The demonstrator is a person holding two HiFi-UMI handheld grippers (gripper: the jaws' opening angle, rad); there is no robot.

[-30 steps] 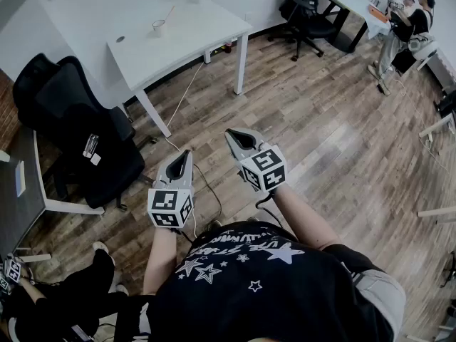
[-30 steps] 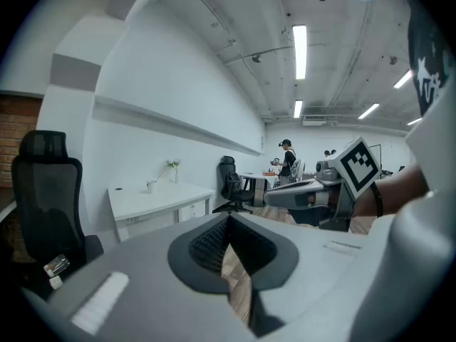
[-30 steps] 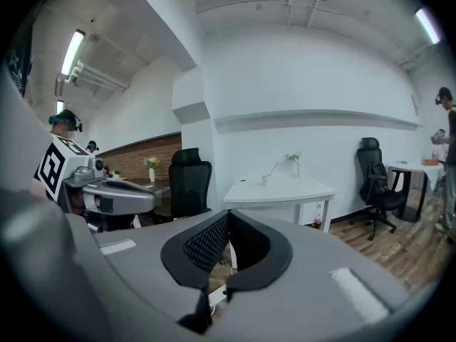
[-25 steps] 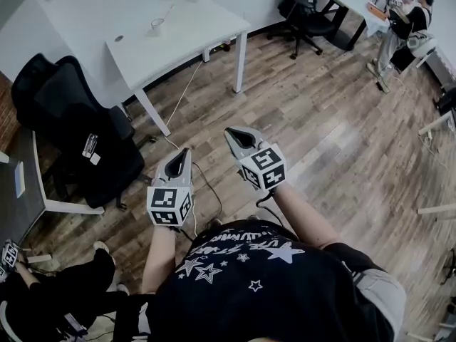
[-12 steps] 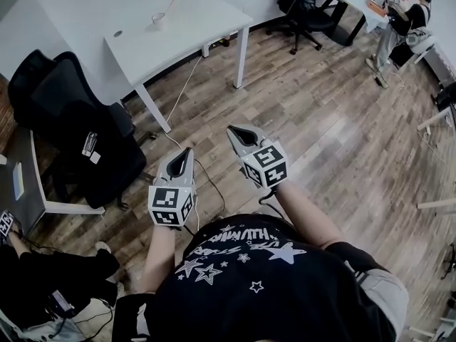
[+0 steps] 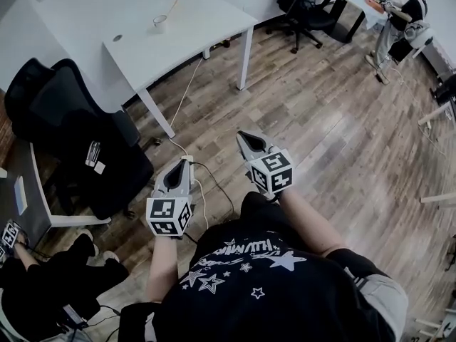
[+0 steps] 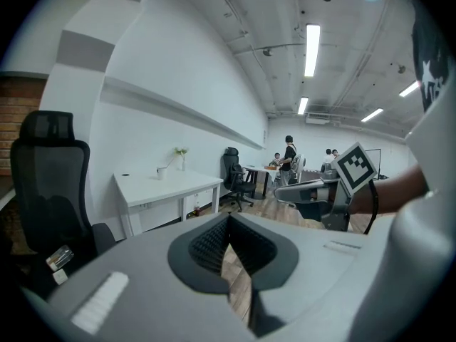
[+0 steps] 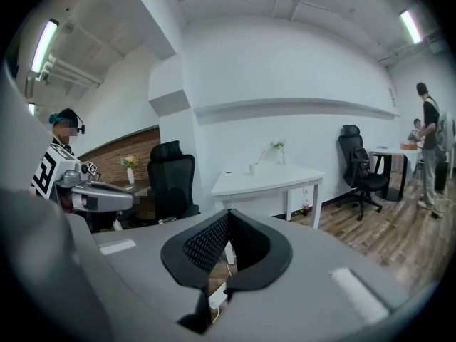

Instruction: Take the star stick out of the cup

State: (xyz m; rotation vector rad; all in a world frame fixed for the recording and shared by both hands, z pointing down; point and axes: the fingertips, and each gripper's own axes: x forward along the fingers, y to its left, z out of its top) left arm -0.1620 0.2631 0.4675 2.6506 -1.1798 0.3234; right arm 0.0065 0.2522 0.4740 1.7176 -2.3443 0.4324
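A small white cup [image 6: 160, 24] stands on the white table [image 6: 199, 30] far ahead, with a thin stick [image 6: 171, 9] leaning out of it. The same cup shows small in the left gripper view [image 7: 161, 172] and the right gripper view [image 8: 252, 169]. Whether the stick has a star on it is too small to tell. My left gripper [image 6: 185, 165] and right gripper [image 6: 243, 138] hang over the wooden floor, well short of the table. Both are shut with nothing between their jaws, which meet at the tips [image 7: 228, 221] [image 8: 228, 215].
A black office chair [image 6: 71, 134] stands left of me beside a grey desk [image 6: 21, 191]. A small vase with a plant [image 8: 278, 152] sits at the table's back. A cable [image 6: 187, 91] runs across the floor. Another chair [image 6: 306, 9] and people [image 6: 399, 20] are far right; a person [image 6: 50, 276] sits at lower left.
Both grippers have dropped lower in the head view and sit farther from the table. The seated person at lower left has shifted. The jaws stayed shut.
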